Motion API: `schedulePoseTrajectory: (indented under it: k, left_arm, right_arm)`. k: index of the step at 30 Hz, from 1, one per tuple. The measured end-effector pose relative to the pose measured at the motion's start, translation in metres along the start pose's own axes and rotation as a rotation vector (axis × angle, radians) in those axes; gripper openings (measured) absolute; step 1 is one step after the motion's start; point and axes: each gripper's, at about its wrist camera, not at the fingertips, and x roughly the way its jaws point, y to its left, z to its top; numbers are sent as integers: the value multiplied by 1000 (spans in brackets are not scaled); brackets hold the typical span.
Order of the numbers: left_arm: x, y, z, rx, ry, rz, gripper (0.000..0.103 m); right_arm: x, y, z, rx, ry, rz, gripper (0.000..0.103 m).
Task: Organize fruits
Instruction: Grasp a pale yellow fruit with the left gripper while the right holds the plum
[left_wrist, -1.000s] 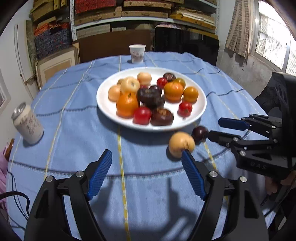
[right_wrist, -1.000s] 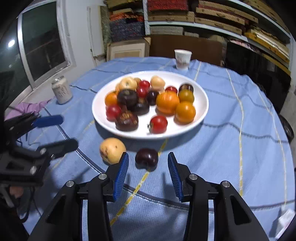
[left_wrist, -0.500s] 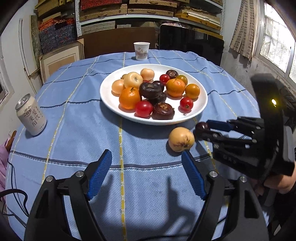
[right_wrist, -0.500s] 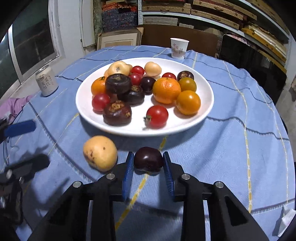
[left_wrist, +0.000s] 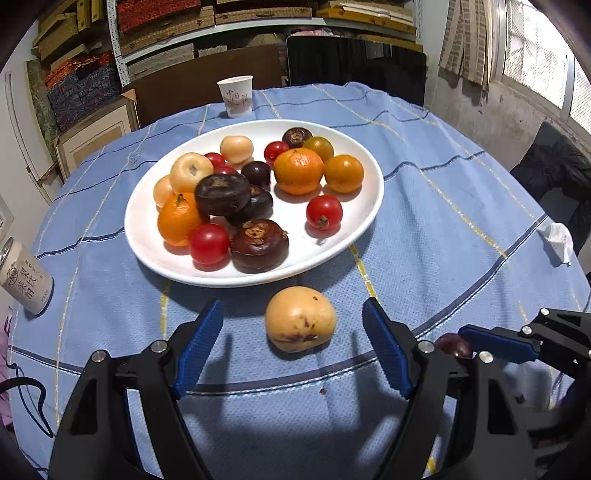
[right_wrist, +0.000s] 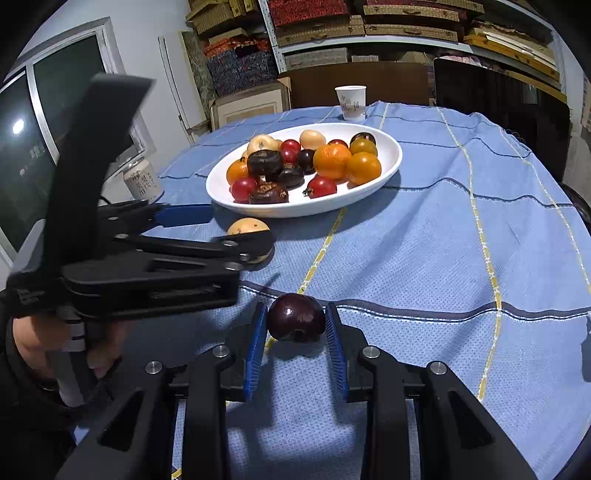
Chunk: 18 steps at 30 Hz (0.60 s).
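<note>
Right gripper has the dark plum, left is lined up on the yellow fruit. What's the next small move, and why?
Probably ease the left gripper forward and close it on the yellow fruit: its jaws stand open with the fruit just ahead, untouched on the cloth. The right gripper is already shut on the dark plum, so both can then go to the white plate.

The blue cloth (right_wrist: 424, 258) is lying bare on the right side, with lots of room to pass. The full white plate (left_wrist: 354, 236) is blocking the middle. A can (left_wrist: 24, 275) is standing at the left edge, and a paper cup (left_wrist: 235, 96) is standing behind the plate.
</note>
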Motion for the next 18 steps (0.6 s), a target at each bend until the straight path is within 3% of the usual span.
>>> schedulePoseTrajectory:
  k: [10,13,14,18]
  left_arm:
    - [16,7,-2,-43,24,14,75]
    - [23,10,-4,-51,50,-24,46]
    - [24,10,-5,-48,56,-32,42]
    - [22,9,-10,-44,47,-36,42]
  right_arm:
    - [-1,5,-2,-29,-3,-22,32]
    - [-3,6,-3,-31,-12,-31,32]
    - [-3,5,-3,-28,-13,-33,32]
    - [-4,3,-3,-18,-16,-44,32]
